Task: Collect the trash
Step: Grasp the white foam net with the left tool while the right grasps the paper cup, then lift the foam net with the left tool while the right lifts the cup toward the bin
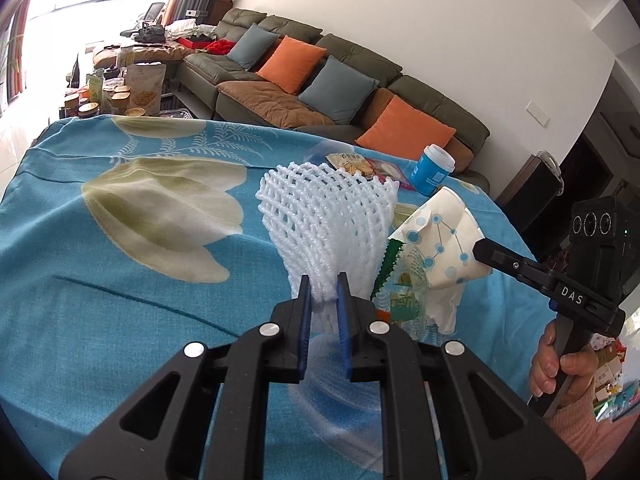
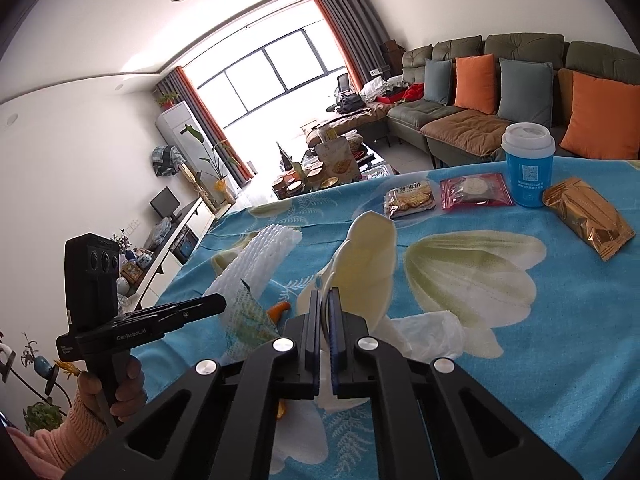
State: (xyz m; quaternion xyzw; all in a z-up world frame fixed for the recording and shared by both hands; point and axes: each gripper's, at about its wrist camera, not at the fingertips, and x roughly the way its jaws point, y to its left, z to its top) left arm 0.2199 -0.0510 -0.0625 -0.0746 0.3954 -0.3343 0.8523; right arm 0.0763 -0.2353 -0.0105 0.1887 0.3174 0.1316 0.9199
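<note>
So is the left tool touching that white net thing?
Touching. In the left wrist view, the left tool has both blue pads pressed against the bunched end of the white foam net, pinching it and holding it up above the blue floral tablecloth.

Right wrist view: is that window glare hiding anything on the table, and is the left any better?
Right wrist view: the window is blown out white, yet the blue cup and snack packets stay readable; edges bend from fisheye. Left wrist view: glare sits top left, the foam net in the left claw is sharp.

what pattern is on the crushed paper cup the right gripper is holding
White with light blue dots joined by thin lines, on the paper cup; the left wrist view shows it best.
</note>
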